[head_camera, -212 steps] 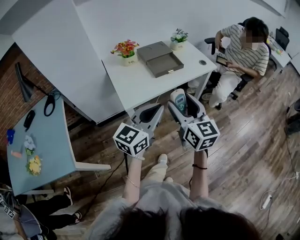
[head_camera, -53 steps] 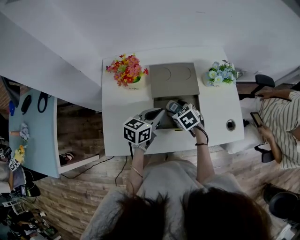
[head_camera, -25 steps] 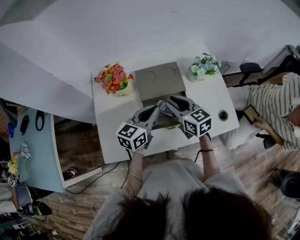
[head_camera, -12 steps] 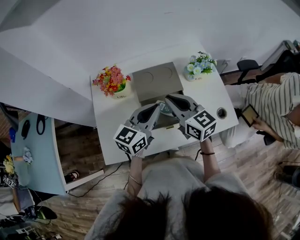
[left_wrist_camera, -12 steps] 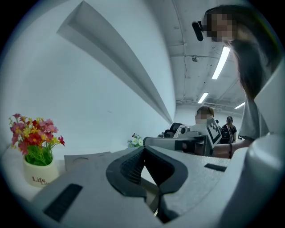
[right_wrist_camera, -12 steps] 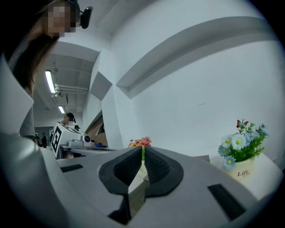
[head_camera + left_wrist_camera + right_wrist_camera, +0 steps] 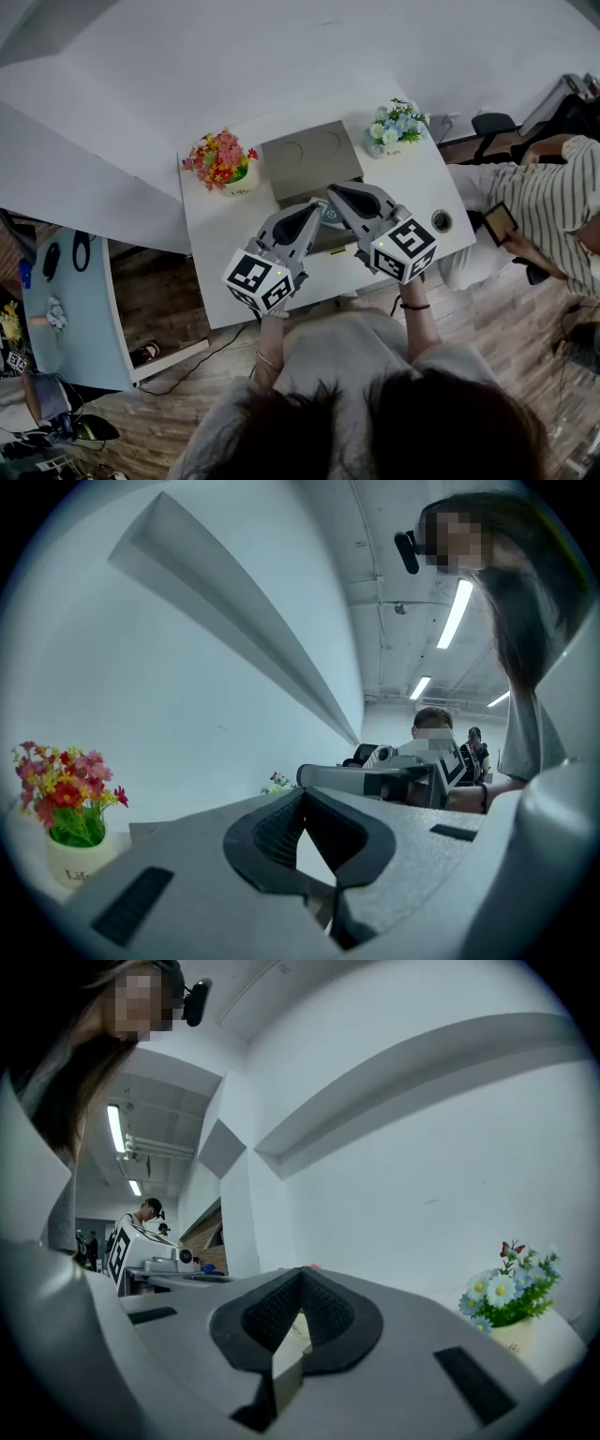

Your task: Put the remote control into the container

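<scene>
The grey container (image 7: 305, 161) stands on the white table (image 7: 230, 244), its lid laid open at the back. A pale remote control (image 7: 323, 213) shows between the two gripper noses, low in the container's box. My left gripper (image 7: 316, 209) (image 7: 305, 801) hangs level above the box, jaws shut and empty. My right gripper (image 7: 334, 193) (image 7: 300, 1275) is beside it at the same height; its jaws have just been closing and now meet with nothing between them. Each gripper shows in the other's view: the right gripper (image 7: 375, 778) and the left gripper (image 7: 155, 1258).
A pot of red and orange flowers (image 7: 217, 159) (image 7: 61, 799) stands left of the container, a pot of blue and white flowers (image 7: 394, 122) (image 7: 506, 1297) right of it. A seated person (image 7: 553, 202) is at the right. A blue side table (image 7: 56, 309) stands left.
The right gripper held the remote over the container two seconds ago; the remote now lies inside. Both grippers have since lifted up from the box, toward the head camera.
</scene>
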Demonstrator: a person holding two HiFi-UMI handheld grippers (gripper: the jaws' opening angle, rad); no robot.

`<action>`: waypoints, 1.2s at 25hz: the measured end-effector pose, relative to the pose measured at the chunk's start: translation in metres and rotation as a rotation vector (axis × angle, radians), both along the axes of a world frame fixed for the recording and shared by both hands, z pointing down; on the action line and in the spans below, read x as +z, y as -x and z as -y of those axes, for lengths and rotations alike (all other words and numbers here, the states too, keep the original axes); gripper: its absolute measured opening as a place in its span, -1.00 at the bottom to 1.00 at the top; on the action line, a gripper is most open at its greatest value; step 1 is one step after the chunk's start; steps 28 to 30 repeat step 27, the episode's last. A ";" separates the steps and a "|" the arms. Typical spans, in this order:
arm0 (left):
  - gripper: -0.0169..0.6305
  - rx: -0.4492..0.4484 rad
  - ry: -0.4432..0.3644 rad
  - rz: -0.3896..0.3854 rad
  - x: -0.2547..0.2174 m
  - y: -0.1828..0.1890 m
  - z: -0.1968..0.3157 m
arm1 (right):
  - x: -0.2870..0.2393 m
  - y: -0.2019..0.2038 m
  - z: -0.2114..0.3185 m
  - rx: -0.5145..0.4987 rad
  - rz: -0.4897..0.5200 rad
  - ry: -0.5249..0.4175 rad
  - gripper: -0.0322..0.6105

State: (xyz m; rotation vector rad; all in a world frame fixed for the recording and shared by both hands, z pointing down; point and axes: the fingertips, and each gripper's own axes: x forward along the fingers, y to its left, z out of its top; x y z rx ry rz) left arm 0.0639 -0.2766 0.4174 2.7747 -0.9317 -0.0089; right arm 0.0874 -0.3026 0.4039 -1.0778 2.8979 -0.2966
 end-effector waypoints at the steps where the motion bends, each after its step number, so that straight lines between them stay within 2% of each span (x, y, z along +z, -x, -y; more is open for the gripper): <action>1: -0.94 0.000 -0.005 -0.001 -0.002 0.000 0.001 | -0.001 0.000 0.000 0.000 -0.010 -0.007 -0.90; 16: -0.94 -0.001 -0.050 0.004 -0.016 0.001 0.001 | -0.015 -0.002 -0.002 -0.022 -0.005 -0.078 -0.90; 30: -0.94 0.007 -0.059 0.008 -0.021 0.002 -0.003 | -0.019 0.002 -0.006 -0.029 -0.007 -0.093 -0.90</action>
